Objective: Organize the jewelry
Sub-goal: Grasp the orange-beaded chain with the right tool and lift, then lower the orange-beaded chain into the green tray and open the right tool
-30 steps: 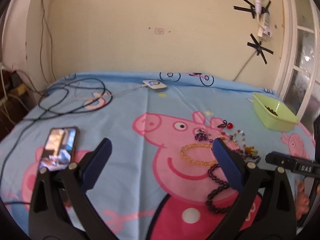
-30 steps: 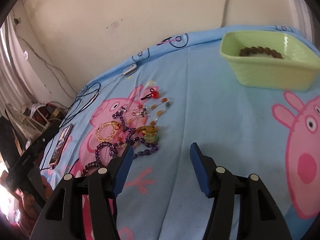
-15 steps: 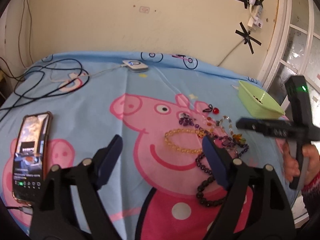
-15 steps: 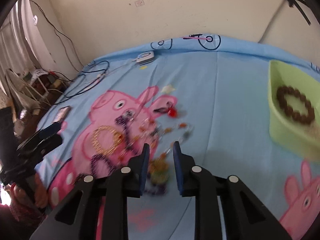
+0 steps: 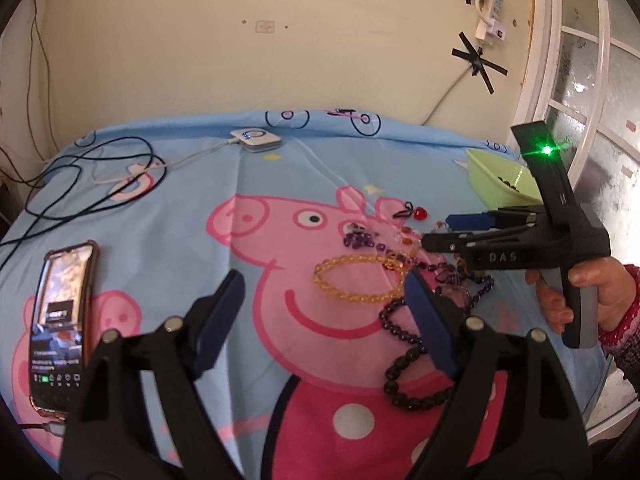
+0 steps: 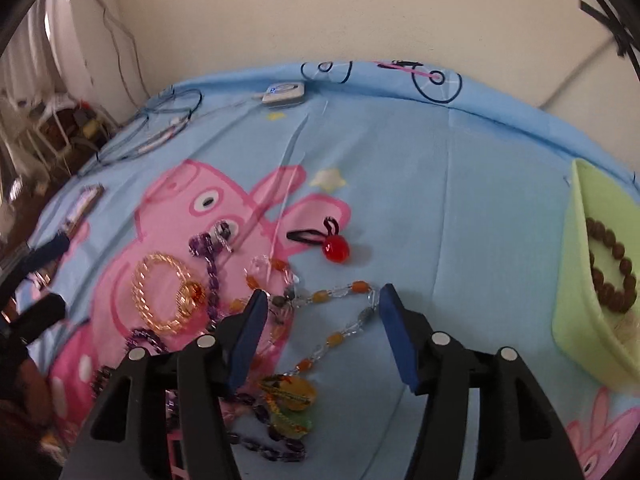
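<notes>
Right wrist view: the right gripper (image 6: 318, 312), nearly shut half a second ago, is now spread wide and empty over the orange-bead necklace (image 6: 340, 322), so a pickup is judged imminent; the left gripper (image 5: 320, 300) is held open, empty.

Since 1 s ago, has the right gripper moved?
Yes. The right gripper has swung left, away from the green bin, which slid to the view's right edge. It now sits open over the orange bead necklace.
</notes>
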`<state>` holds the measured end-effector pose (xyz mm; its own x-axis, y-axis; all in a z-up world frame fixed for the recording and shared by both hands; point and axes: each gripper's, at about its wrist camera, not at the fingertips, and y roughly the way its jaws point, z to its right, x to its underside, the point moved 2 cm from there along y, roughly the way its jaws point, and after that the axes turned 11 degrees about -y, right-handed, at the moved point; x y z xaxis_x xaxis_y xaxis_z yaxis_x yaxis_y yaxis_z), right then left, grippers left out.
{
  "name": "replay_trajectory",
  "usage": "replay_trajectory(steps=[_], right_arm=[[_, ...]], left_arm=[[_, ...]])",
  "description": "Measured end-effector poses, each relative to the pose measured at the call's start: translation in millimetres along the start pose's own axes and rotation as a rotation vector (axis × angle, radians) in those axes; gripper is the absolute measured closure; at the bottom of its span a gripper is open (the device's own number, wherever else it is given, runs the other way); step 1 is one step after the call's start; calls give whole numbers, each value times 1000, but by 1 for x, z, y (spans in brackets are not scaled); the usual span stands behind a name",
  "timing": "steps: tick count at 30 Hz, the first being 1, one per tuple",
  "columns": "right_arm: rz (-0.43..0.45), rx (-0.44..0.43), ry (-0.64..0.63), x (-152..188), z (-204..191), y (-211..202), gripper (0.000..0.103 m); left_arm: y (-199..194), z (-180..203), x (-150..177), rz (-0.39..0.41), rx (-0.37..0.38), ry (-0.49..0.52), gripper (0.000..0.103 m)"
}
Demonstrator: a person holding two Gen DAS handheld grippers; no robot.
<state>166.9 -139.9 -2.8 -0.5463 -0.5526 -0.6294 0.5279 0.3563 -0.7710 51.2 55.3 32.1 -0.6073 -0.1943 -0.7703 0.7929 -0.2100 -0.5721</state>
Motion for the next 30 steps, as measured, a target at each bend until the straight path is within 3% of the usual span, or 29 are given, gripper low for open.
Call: replay_trajectory(steps=[2, 7, 12, 16, 18, 23, 24, 26, 28, 30], right_arm=[[11, -43, -19, 0, -5, -1, 103], [8, -103, 50, -4, -8, -8, 103], [138, -186, 156, -21, 4, -61, 103], [238, -219, 159, -38, 6, -107, 103], [273, -217, 155, -45, 6, -123, 103], [367, -219, 148, -55, 5, -167, 103], [379, -215, 147, -56, 6, -173, 103], [410, -203, 147, -57, 8, -187, 103], [437, -195, 151, -55, 12, -200, 103], [458, -183, 157, -54, 17, -209, 103]], left_arm=[[0, 0, 0, 5, 1, -1, 24], [-4, 0, -1, 22, 11, 0, 24], [-9, 8, -9, 5, 99, 3, 24], [-17, 41, -23, 33, 200, 54, 7], [-18, 64, -30, 41, 249, 99, 7], [-5, 103, -47, 62, 289, 159, 7], [-1, 108, -53, 52, 314, 147, 11], [5, 115, -62, 30, 354, 133, 33], [15, 123, -71, -15, 376, 123, 73], [21, 131, -81, -50, 426, 93, 85]])
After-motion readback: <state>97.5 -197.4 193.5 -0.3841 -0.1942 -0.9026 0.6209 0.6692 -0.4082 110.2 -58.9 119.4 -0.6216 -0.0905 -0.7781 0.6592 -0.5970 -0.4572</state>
